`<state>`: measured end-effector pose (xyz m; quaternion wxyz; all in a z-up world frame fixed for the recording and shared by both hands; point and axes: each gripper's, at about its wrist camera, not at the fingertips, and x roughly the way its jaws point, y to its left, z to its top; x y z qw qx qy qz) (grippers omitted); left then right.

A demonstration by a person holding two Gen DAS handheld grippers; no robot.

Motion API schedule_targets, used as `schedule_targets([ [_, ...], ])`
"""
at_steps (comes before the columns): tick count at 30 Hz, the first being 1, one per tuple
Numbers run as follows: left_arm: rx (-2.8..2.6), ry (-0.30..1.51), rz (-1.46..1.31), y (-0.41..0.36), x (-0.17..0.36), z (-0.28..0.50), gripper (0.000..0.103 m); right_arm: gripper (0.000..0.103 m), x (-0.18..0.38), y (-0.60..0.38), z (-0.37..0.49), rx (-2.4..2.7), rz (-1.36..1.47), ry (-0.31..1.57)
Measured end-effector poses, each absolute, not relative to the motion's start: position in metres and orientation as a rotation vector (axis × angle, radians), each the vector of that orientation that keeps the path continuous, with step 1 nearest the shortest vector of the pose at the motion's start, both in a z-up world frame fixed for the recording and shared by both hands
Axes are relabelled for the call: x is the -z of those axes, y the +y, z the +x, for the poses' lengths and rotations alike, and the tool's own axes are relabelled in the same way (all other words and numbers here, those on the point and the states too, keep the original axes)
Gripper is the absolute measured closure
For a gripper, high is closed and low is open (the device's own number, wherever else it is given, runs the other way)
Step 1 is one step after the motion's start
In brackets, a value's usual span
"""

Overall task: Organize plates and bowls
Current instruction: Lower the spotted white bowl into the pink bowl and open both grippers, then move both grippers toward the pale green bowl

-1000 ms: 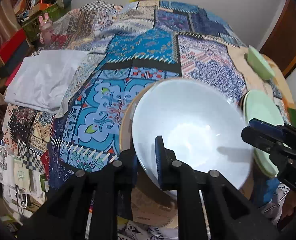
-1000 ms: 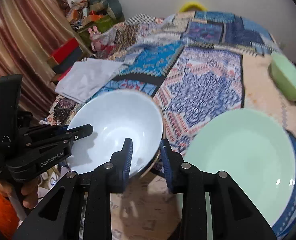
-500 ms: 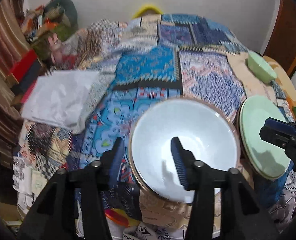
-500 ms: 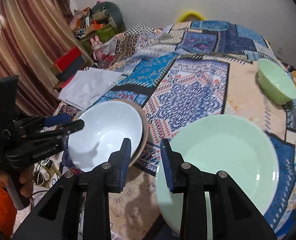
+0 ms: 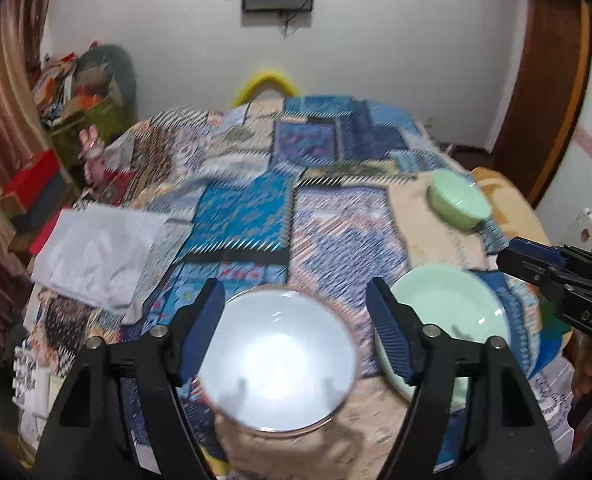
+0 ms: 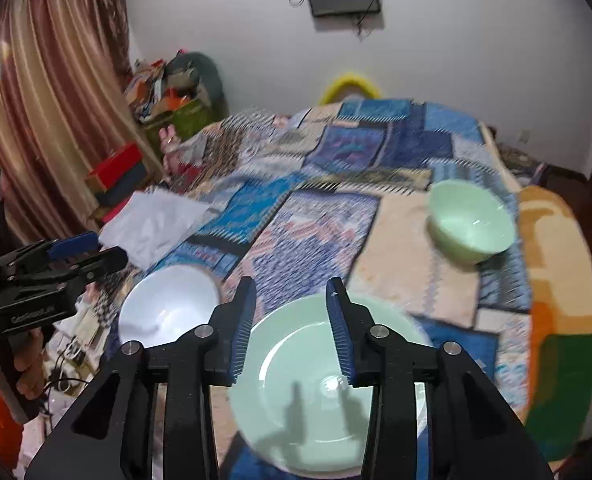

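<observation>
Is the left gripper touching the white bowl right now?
Apart. In the left wrist view the left gripper, its jaws just opened, stands wide with the white bowl lying below, clear of both pads.

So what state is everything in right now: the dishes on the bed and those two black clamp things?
white bowl: upright, empty, resting on the quilt, let go.
green plate: flat on the quilt, empty, not held.
green bowl: upright, empty, apart from the others.
left gripper: jaws just opened wide, nothing between them.
right gripper: jaws just opening, holding nothing.
white cloth: lying crumpled on the quilt.
</observation>
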<state>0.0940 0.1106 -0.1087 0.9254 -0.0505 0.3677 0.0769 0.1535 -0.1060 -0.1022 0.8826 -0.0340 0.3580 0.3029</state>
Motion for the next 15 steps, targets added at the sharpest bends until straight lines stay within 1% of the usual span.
schedule_targets([
  [2, -0.135, 0.725, -0.107, 0.101, 0.099, 0.098, 0.020, 0.059, 0.094, -0.118, 0.157, -0.607, -0.063, 0.719],
  [7, -0.090, 0.669, -0.104, 0.079, 0.082, 0.113, 0.011, 0.057, 0.079, -0.145, 0.174, -0.551, -0.036, 0.689],
  [9, -0.071, 0.643, -0.097, 0.069, 0.075, 0.122, 0.009, 0.049, 0.073, -0.153, 0.181, -0.529, -0.030, 0.674],
  [11, -0.060, 0.628, -0.087, 0.061, 0.072, 0.129, 0.006, 0.048, 0.067, -0.161, 0.190, -0.500, -0.032, 0.653],
  [13, -0.041, 0.623, -0.084, 0.054, 0.069, 0.141, 0.005, 0.048, 0.063, -0.167, 0.197, -0.484, -0.032, 0.641],
  [15, -0.019, 0.627, -0.086, 0.047, 0.068, 0.153, 0.005, 0.045, 0.060, -0.173, 0.205, -0.466, -0.027, 0.632],
])
